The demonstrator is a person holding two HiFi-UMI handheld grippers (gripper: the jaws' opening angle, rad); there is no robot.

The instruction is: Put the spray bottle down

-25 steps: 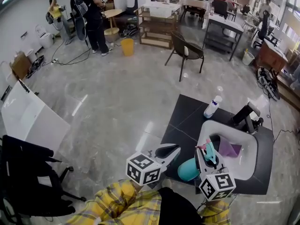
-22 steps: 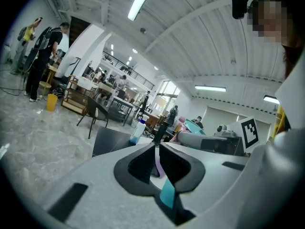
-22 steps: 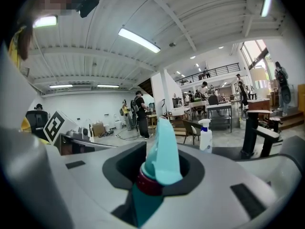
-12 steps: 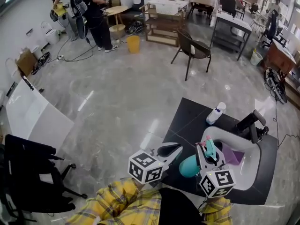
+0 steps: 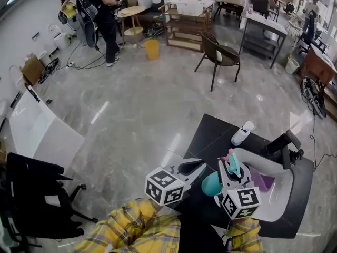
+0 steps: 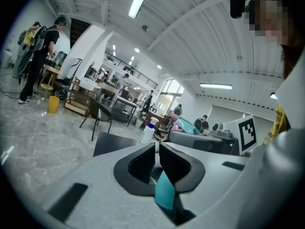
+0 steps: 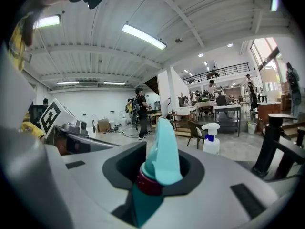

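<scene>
Two tools sit low in the head view, their rear ends hidden under your yellow plaid sleeves (image 5: 138, 226). Far left, a black office chair (image 5: 31, 194) is cut off by the frame edge.

Your left tool (image 5: 192, 167) is clenched on nothing. In its own view the ribbed pads (image 6: 142, 162) stand together with only a thin slit between them. A teal sliver shows just under those pads, and you cannot tell what it belongs to.

Just to its right, your right tool (image 5: 231, 177) is grasping the spray bottle (image 5: 211, 184) at the neck. The jaws are closed on it by the dark red collar (image 7: 149, 183), and the teal trigger head rises upright between them. The bottle's teal body hangs by the near left corner of the white sink (image 5: 282, 202), over the black surface (image 5: 210, 136). Its underside is out of sight from above, so you cannot judge whether it touches anything.

A purple cloth (image 5: 261, 180) lies in the sink, partly behind the tool. Further right and back, a white bottle (image 5: 241, 133) stands on the surface near the sink, apart from a black faucet (image 5: 280, 143).
</scene>
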